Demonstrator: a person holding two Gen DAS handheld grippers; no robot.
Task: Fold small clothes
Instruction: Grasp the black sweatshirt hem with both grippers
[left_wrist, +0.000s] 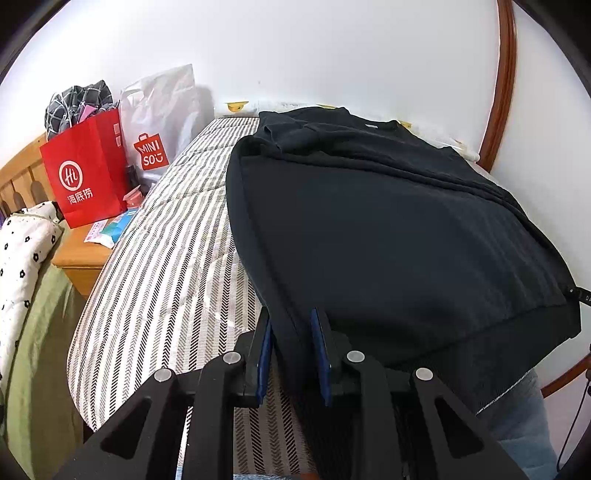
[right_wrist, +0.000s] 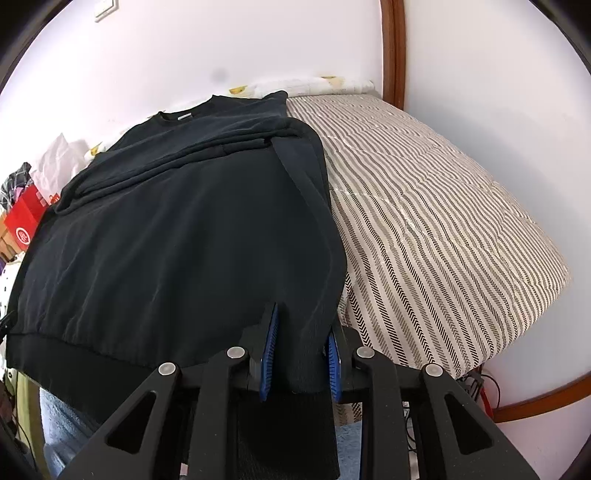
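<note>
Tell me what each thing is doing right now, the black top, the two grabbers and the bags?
Black sweatshirt: spread flat on the striped bed, sleeves folded in, hem corners pinched.
Left gripper: shut on the sweatshirt's hem.
Right gripper: shut on the sweatshirt's hem.
Red paper bag: upright, stuffed with clothes.
White plastic bag: upright beside it.

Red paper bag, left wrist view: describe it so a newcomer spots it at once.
Start at the striped bed and look past its left edge to the wooden bedside table. The red paper bag stands upright on it, with checked cloth poking out of the top. Unlike the white plastic bag beside it, it is solid red with a round white logo.
</note>
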